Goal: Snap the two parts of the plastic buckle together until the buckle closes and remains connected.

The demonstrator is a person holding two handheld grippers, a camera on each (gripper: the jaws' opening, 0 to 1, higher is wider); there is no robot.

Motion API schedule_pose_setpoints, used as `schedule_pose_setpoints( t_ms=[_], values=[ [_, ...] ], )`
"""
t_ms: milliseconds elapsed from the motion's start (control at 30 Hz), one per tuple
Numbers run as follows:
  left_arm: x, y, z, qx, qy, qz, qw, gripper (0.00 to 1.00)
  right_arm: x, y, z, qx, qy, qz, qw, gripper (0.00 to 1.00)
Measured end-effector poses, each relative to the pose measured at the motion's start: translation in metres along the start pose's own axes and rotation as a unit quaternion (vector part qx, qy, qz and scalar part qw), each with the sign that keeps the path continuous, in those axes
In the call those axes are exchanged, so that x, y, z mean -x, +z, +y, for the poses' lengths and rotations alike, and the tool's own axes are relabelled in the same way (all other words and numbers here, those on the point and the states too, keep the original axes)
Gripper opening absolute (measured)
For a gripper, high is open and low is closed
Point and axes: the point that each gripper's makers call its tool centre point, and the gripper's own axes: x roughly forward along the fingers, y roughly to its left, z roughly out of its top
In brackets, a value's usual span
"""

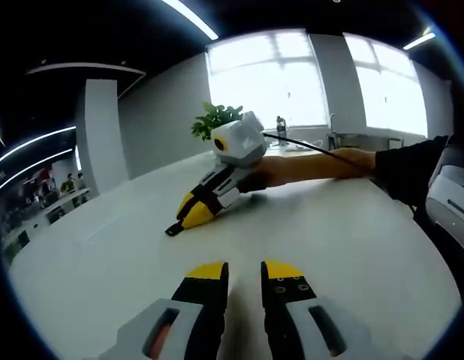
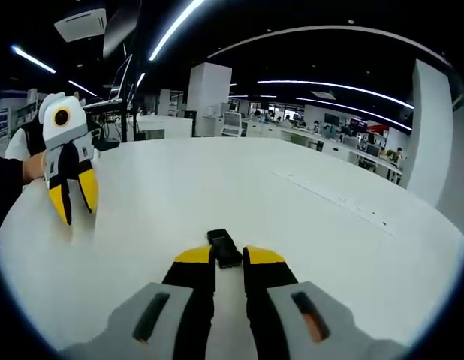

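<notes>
buckle (image 2: 224,247): small, stiff, light, likely slippery; grip its sides | right gripper (image 2: 230,257): jaws narrow, straddling it | left gripper (image 1: 243,270): jaws narrow, empty

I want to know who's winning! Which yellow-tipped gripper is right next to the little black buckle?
The right gripper. The black buckle lies on the table at its yellow tips, while the left gripper hangs far off to the side, nothing between its jaws.

Bright windows (image 1: 322,82); white table (image 2: 292,217); ceiling light strips (image 2: 172,30)
</notes>
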Motion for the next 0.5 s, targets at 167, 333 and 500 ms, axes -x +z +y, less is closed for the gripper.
schedule_pose_setpoints(
  t_ms=[167, 333, 500],
  values=[
    [0.0, 0.0, 0.0, -0.002, 0.0, 0.001, 1.0, 0.16, 0.001, 0.0, -0.003, 0.001, -0.007, 0.001, 1.0, 0.14],
    [-0.001, 0.0, 0.0, -0.002, 0.001, 0.002, 1.0, 0.16, 0.002, -0.001, -0.008, 0.0, -0.014, 0.004, 0.9999, 0.14],
    [-0.001, 0.0, 0.0, -0.002, 0.001, 0.002, 1.0, 0.16, 0.003, -0.002, -0.012, 0.004, -0.022, 0.006, 0.9997, 0.14]
  ],
)
